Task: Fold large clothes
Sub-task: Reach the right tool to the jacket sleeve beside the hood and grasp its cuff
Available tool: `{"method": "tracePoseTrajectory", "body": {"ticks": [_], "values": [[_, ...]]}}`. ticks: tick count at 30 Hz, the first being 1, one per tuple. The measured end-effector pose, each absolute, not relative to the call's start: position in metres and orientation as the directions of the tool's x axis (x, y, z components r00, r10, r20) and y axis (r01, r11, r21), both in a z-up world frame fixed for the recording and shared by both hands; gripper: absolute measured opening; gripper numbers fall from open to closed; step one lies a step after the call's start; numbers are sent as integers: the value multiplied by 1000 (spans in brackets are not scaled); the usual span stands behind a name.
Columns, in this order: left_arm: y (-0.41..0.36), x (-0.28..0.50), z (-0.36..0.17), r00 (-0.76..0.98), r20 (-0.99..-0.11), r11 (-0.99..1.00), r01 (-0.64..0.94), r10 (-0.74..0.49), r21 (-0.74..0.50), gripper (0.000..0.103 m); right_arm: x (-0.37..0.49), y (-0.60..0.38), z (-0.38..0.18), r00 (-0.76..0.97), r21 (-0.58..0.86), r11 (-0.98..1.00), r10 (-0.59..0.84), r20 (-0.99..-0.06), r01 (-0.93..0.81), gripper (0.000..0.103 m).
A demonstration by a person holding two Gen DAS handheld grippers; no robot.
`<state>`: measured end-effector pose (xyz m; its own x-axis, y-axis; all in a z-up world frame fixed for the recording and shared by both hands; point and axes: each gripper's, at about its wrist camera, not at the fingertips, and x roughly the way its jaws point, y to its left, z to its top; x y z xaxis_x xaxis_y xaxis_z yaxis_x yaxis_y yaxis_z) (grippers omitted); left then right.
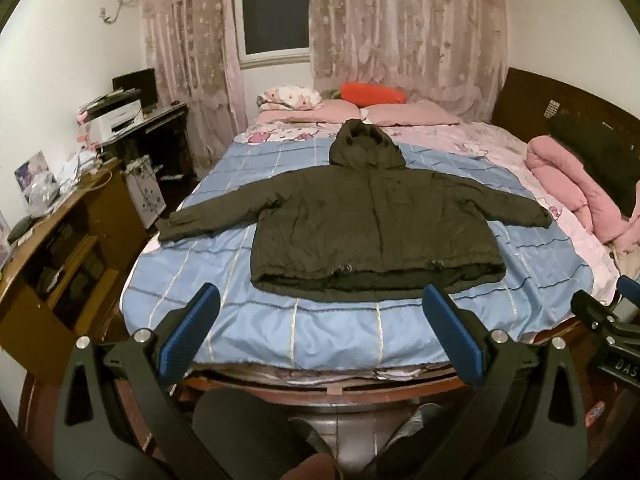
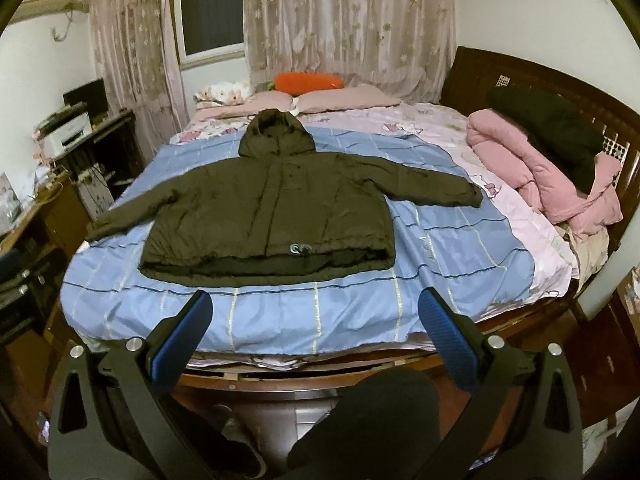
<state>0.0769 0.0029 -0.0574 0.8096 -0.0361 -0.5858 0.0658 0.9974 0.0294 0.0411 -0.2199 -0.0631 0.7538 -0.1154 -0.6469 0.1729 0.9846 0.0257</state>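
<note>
The bed [image 1: 248, 320] carries the dark hooded jacket [image 1: 372, 216], spread flat with its front up, the hood far and the hem near, the sleeves stretched across. The left gripper [image 1: 320, 332] and the right gripper [image 2: 316, 328] hang before the hem, both fingers wide apart and empty. Neither looks clearly nearer.

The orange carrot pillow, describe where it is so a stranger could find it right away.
Start at the bed and look to its far edge, under the lace curtains. The carrot pillow lies behind the pink pillows. It is the only bright orange thing there, with a green end.
</note>
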Motion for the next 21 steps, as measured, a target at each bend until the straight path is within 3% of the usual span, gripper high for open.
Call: {"method": "tracePoseTrajectory", "body": {"ticks": [3, 5, 7, 9, 10, 12, 14, 16, 19, 21], "values": [[12, 85, -37, 844, -532, 994, 98, -61, 43, 101, 44, -226, -48, 771, 29, 986, -108, -628, 162, 102], [29, 84, 0, 895, -439, 995, 98, -79, 20, 101, 40, -232, -20, 810, 34, 986, -112, -575, 161, 102], [47, 71, 33, 947, -307, 996, 87, -91, -26, 101, 29, -239, 13, 863, 44, 983, -135, -486, 178, 102], [72, 60, 54, 977, -191, 990, 76, -98, -122, 101, 9, -247, 44, 927, 85, 976, -161, -338, 201, 102], [80, 62, 57, 978, -182, 983, 71, -103, -172, 101, 2, -251, 53, 945, 104, 972, -174, -276, 209, 102], [96, 72, 51, 967, -219, 956, 62, -129, -288, 101, -8, -259, 50, 965, 139, 965, -195, -177, 220, 102], [98, 82, 41, 955, -245, 944, 80, -164, -321, 101, 7, -269, 31, 948, 185, 953, -188, -255, 238, 102], [96, 97, 26, 937, -320, 959, 47, -140, -281, 101, 27, -279, 9, 927, 250, 955, -58, -370, 159, 102], [89, 115, 6, 894, -438, 980, 3, -91, -197, 101, 30, -282, -3, 921, 237, 953, -87, -379, 188, 102], [90, 128, -10, 856, -502, 975, 14, -126, -220, 101, 27, -281, -3, 928, 199, 955, -141, -346, 219, 102]]}}
